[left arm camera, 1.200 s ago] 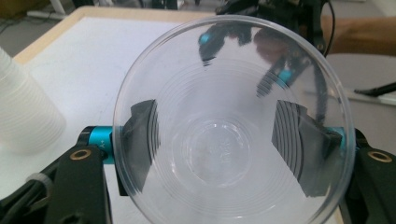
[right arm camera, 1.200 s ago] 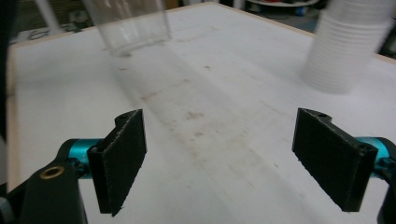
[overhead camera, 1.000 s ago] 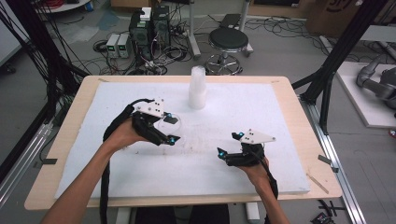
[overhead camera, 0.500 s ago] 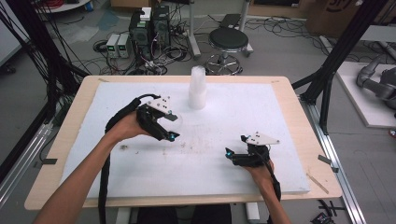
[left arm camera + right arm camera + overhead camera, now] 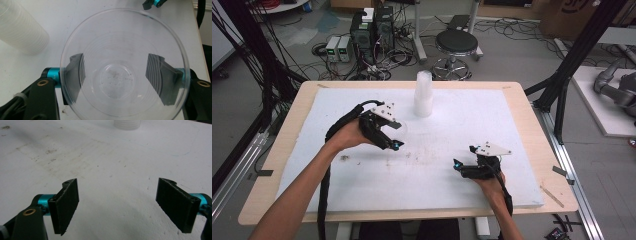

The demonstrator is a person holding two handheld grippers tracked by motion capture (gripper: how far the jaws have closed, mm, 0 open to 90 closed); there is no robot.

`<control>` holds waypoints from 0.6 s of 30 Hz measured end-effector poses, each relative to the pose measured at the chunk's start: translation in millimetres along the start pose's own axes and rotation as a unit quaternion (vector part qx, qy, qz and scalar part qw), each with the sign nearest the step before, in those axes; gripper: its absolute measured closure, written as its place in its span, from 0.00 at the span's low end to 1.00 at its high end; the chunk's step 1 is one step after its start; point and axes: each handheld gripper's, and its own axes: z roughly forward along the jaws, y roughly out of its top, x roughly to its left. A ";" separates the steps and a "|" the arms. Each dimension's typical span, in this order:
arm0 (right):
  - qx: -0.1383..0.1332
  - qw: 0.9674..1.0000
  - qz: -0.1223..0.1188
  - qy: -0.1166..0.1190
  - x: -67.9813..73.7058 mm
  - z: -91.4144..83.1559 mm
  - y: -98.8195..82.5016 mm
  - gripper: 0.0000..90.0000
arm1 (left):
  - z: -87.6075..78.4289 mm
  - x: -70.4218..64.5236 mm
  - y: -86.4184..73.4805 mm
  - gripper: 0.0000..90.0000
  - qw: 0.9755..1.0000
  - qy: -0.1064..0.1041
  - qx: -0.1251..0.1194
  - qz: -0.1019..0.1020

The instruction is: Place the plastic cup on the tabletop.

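The left gripper is clamped on a clear plastic cup, its pads pressed to the outside of the thin wall; the round mouth faces the left gripper view, faint rings running down to the base. The cup hangs over the left middle of the white board, near the stack of cups at the far edge. The right gripper rests low, jaws wide apart and empty, with bare board between it and the cup.
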 end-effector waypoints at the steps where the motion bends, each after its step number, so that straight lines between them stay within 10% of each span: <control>1: 0.000 1.000 0.000 0.000 0.0 0.0 0.0 0.20 | 0.0 0.0 0.0 0.35 1.000 0.000 0.000 0.000; 18: 0.002 1.000 -0.005 0.002 -0.2 0.2 -0.2 0.20 | 33.8 5.3 -5.2 0.35 1.000 -0.005 0.021 -0.022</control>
